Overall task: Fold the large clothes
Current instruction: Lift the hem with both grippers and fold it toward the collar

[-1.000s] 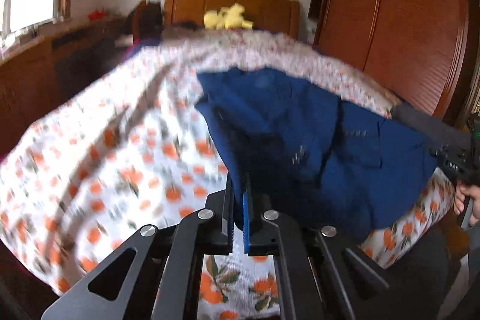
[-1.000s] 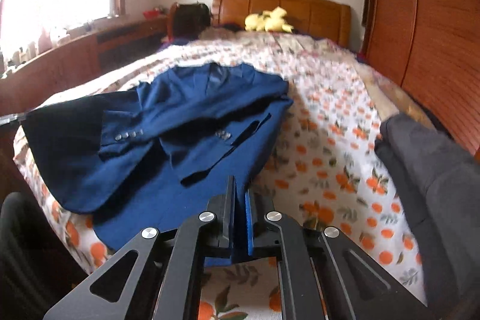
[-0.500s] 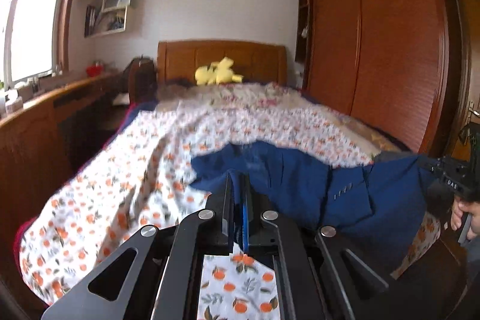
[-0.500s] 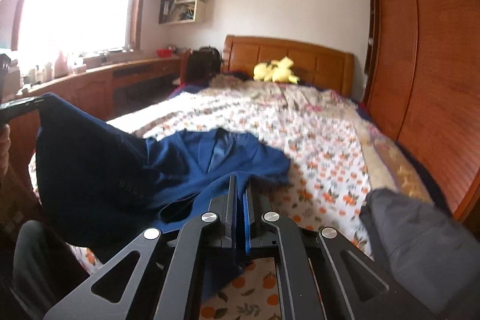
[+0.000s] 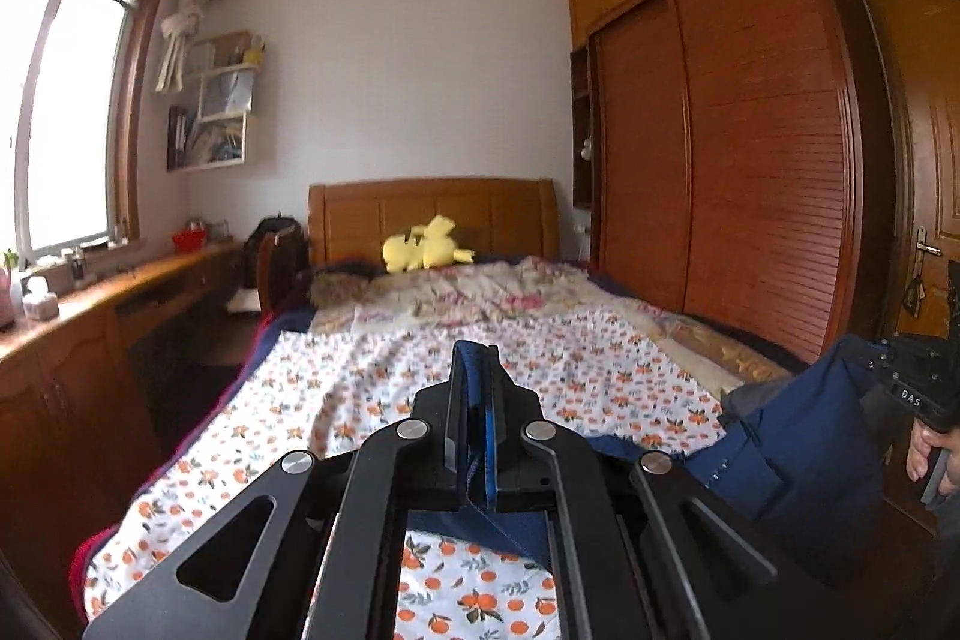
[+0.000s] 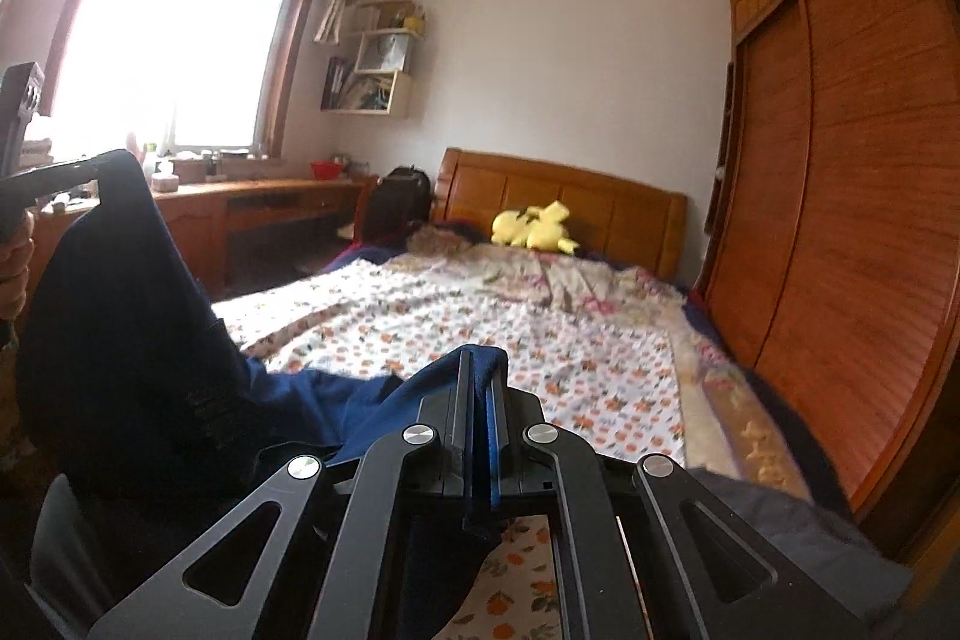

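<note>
While one navy blazer (image 5: 798,466) hangs lifted over the near end of the orange-print bedspread (image 5: 540,376), two grippers clench its edge: the left gripper (image 5: 474,358) at lower centre of its own view, the right gripper (image 6: 480,361) likewise. The cloth sags dark and creased between them. Only the right view shows the grey garment (image 6: 774,514) at lower right; both show one yellow plush toy (image 5: 427,250).

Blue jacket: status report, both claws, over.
Left claw shut on blue jacket. Right claw shut on it too. Jacket hangs lifted between them over the bed. Grey garment lies nearby, right.
</note>
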Demonstrator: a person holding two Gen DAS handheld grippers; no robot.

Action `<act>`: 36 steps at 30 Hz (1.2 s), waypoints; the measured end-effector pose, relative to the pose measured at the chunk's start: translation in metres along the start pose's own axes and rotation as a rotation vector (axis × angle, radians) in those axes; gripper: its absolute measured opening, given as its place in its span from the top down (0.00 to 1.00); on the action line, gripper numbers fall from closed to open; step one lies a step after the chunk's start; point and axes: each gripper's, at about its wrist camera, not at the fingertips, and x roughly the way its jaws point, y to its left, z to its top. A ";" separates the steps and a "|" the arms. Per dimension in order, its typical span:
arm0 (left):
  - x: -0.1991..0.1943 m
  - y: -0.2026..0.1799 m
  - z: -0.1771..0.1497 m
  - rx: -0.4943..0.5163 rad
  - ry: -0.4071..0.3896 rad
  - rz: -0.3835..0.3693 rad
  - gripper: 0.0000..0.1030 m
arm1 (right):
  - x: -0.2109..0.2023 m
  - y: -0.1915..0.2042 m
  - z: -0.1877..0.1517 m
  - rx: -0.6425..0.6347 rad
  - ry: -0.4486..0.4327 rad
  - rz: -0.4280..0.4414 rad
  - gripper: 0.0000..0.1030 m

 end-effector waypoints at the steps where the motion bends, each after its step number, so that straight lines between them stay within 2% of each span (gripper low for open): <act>1: -0.004 -0.002 0.004 0.004 -0.007 0.000 0.97 | -0.004 -0.001 0.003 -0.002 -0.009 -0.004 0.98; 5: -0.013 -0.003 0.014 0.003 -0.026 0.008 0.97 | -0.017 -0.004 0.010 -0.014 -0.031 -0.014 0.98; 9: -0.005 0.000 0.012 0.002 -0.010 0.034 0.97 | -0.011 -0.011 0.007 -0.005 -0.022 -0.023 0.98; 12: 0.015 0.008 0.005 -0.006 0.022 0.054 0.97 | 0.003 -0.015 0.001 0.006 -0.002 -0.025 0.98; 17: 0.070 0.029 -0.019 -0.023 0.098 0.090 0.96 | 0.039 -0.020 -0.011 0.010 0.045 -0.032 0.98; 23: 0.141 0.053 -0.047 -0.024 0.175 0.130 0.96 | 0.111 -0.037 -0.023 0.021 0.117 -0.067 0.98; 29: 0.194 0.075 -0.050 -0.036 0.190 0.154 0.96 | 0.180 -0.056 -0.020 0.015 0.163 -0.125 0.98; 32: 0.225 0.086 -0.053 -0.037 0.210 0.156 0.96 | 0.221 -0.059 -0.022 -0.004 0.198 -0.145 0.98; 36: 0.265 0.093 -0.072 -0.027 0.272 0.133 0.96 | 0.265 -0.054 -0.039 -0.023 0.264 -0.143 0.97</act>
